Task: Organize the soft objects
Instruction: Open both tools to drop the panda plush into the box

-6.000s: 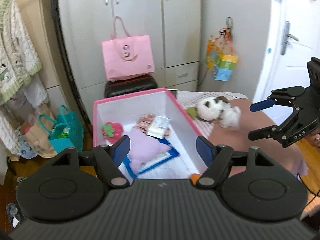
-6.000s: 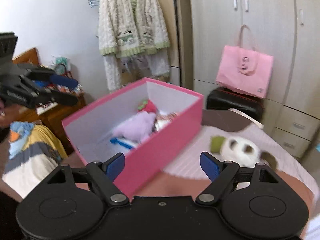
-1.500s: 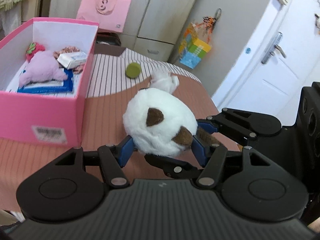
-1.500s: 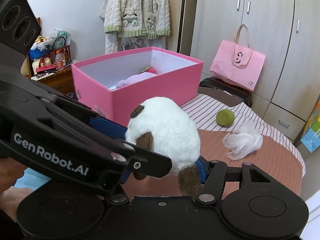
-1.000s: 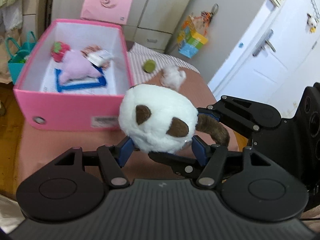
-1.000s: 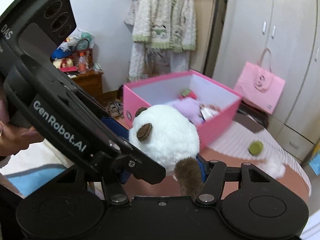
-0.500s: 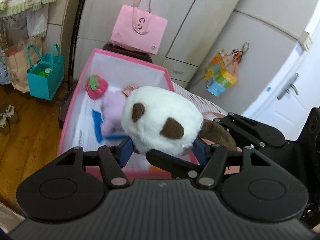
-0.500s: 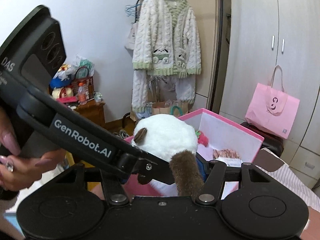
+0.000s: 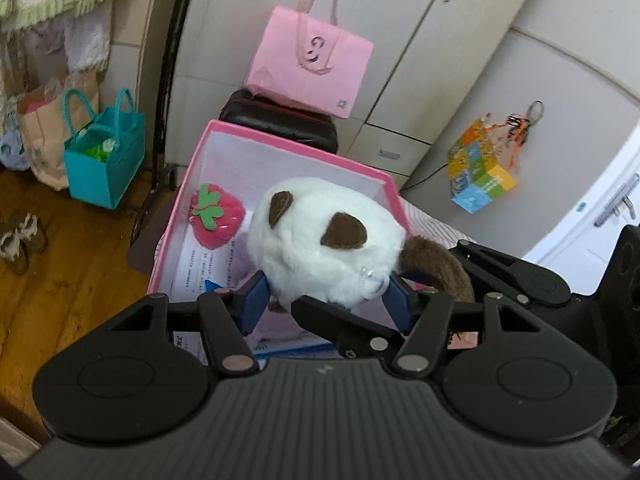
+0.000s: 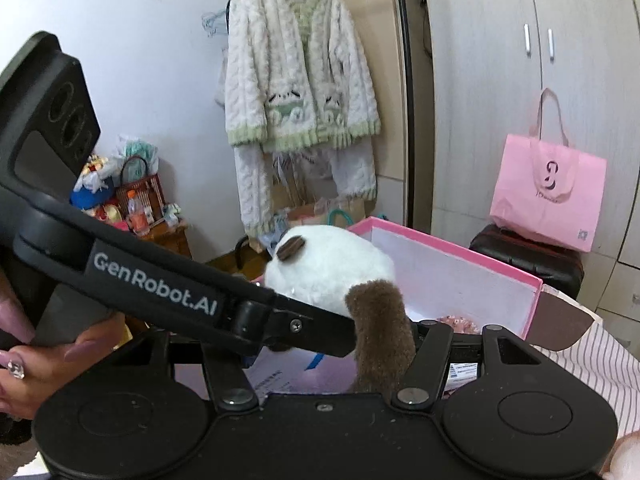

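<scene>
A white plush toy with brown ears and a brown tail (image 9: 320, 248) is held above the open pink box (image 9: 296, 148). My left gripper (image 9: 326, 300) is shut on the plush from both sides. My right gripper (image 10: 332, 340) is also shut on the plush (image 10: 332, 268), crossing the left one. A red strawberry plush (image 9: 216, 216) and blue-edged papers (image 9: 200, 264) lie inside the box. In the right wrist view the pink box (image 10: 452, 248) sits just behind the plush.
A pink tote bag (image 9: 308, 60) stands on a black stool (image 9: 280, 120) behind the box. A teal bag (image 9: 104, 152) stands on the wood floor at the left. A cardigan (image 10: 296, 92) hangs on the wall. A striped cloth (image 10: 592, 364) covers the table at the right.
Both grippers have carried the plush further over the pink box. The strawberry plush now shows closer below, and the plush hides more of the box's inside.
</scene>
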Action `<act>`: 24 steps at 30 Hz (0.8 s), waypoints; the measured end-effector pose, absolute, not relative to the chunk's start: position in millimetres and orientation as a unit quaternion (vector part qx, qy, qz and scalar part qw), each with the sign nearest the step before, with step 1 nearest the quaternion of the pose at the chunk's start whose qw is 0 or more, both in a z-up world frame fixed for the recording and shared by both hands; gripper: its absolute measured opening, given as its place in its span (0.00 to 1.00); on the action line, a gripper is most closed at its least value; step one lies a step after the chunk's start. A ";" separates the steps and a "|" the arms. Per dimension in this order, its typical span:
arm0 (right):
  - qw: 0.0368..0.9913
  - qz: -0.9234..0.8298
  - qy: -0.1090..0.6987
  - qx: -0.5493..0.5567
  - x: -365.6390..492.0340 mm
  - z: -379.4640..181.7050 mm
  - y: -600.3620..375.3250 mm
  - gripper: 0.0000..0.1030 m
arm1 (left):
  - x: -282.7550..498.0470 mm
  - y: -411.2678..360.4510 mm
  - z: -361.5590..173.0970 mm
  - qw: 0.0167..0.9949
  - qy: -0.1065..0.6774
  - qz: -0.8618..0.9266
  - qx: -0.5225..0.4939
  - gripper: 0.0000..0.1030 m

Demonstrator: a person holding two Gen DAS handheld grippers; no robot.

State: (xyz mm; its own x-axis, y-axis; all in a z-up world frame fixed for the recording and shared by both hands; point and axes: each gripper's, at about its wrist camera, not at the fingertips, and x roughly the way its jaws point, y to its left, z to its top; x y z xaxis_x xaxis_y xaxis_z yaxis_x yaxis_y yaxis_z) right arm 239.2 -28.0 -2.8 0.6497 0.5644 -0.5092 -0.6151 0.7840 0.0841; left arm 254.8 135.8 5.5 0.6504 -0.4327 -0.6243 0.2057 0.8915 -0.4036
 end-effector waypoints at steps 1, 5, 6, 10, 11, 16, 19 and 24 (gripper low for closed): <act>0.905 0.327 0.268 -0.052 244.1 -4.3 -26.4 0.64 | 258.9 136.9 3.3 0.895 0.380 -0.176 -0.152 0.59; 0.896 0.330 0.289 -0.061 260.9 -9.8 -18.0 0.65 | 270.5 142.3 -5.5 0.895 0.387 -0.160 -0.156 0.59; 0.896 0.329 0.291 -0.065 263.8 -11.4 -16.0 0.65 | 271.6 144.3 -7.0 0.896 0.386 -0.156 -0.158 0.59; 0.897 0.317 0.299 -0.081 271.6 -16.7 -11.1 0.65 | 268.3 147.8 -4.6 0.914 0.361 -0.118 -0.145 0.59; 0.896 0.317 0.299 -0.079 271.7 -15.6 -12.3 0.65 | 265.0 148.4 -1.9 0.921 0.349 -0.111 -0.136 0.59; 0.900 0.310 0.291 -0.096 260.4 -9.1 -20.1 0.68 | 247.2 148.4 8.8 0.938 0.319 -0.101 -0.095 0.61; 0.901 0.306 0.287 -0.108 248.9 -5.3 -26.7 0.68 | 236.3 145.7 11.4 0.936 0.323 -0.115 -0.082 0.61; 0.906 0.293 0.283 -0.118 230.8 1.5 -40.5 0.68 | 216.3 134.3 16.8 0.933 0.324 -0.141 -0.061 0.61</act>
State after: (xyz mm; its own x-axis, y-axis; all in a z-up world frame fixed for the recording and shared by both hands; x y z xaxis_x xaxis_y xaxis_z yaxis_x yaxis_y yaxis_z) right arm 230.8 -40.5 1.5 0.6680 0.4633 -0.5823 -0.5971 0.8008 -0.0478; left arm 216.3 134.3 16.8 0.7499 -0.3036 -0.5877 0.2242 0.9525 -0.2060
